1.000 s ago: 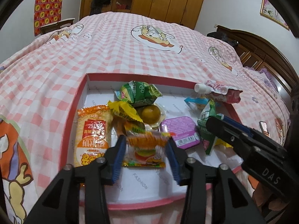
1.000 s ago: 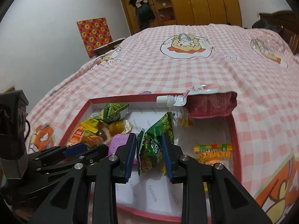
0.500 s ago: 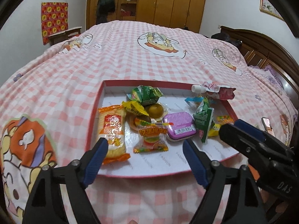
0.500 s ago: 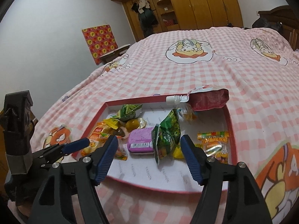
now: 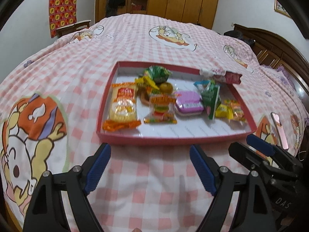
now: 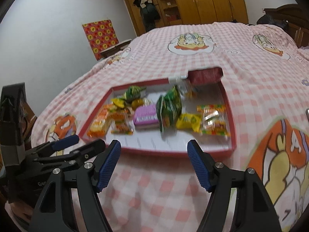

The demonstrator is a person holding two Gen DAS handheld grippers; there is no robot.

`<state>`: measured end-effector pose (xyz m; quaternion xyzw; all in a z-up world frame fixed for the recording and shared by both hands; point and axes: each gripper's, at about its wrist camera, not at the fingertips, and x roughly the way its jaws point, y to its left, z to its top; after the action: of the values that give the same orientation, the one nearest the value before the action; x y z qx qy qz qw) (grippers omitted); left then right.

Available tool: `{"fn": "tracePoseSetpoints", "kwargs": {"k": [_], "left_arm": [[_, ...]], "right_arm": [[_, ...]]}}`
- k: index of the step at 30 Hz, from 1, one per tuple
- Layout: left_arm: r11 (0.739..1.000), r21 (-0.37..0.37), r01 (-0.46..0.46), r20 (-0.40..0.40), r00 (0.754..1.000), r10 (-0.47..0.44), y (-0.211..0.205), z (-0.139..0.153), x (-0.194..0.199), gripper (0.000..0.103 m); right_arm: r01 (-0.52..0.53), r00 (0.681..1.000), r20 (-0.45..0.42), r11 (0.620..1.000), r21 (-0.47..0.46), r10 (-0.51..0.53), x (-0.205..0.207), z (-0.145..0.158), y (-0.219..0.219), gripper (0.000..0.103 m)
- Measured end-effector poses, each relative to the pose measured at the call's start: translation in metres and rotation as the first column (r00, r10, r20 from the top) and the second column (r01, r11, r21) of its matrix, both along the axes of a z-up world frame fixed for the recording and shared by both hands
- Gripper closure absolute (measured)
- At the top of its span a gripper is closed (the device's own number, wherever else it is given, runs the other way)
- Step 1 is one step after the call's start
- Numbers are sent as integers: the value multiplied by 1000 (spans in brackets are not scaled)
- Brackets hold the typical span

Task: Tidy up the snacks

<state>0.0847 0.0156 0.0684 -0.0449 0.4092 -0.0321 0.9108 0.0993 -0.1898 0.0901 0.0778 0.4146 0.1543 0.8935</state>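
A red-rimmed tray (image 5: 173, 141) with a white floor lies on the bed and holds several snacks. Among them are an orange cracker packet (image 5: 123, 104), a burger gummy packet (image 5: 161, 109), a purple tin (image 5: 188, 104) and a green packet (image 5: 210, 98) standing on edge. A red pouch (image 6: 204, 75) with a white cap rests across the far right rim. My left gripper (image 5: 149, 154) hangs open and empty over the bedspread, just short of the tray's near rim. To its right, my right gripper (image 6: 154, 148) is likewise open and empty, apart from the tray.
The pink checked bedspread (image 5: 154, 183) with cartoon prints spreads all around the tray. A phone (image 5: 278, 127) lies on the bed right of the tray. A wooden wardrobe (image 5: 183, 0) stands beyond the bed, a dark headboard (image 5: 274, 44) at right.
The left gripper let go of the burger gummy packet and the right let go of the green packet. Both opened wide and drew back from inside the tray to before its near rim.
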Motion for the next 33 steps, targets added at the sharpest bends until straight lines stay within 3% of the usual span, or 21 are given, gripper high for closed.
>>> {"fn": "tracePoseSetpoints", "kwargs": {"k": [18, 33], "left_arm": [[999, 52, 6, -79, 997, -2, -12, -38, 11, 16], [998, 65, -3, -70, 997, 7, -13, -43, 11, 15]], "right_arm": [[85, 988, -122, 993, -87, -95, 3, -41, -10, 30], [91, 989, -102, 989, -120, -103, 1, -46, -6, 30]]}}
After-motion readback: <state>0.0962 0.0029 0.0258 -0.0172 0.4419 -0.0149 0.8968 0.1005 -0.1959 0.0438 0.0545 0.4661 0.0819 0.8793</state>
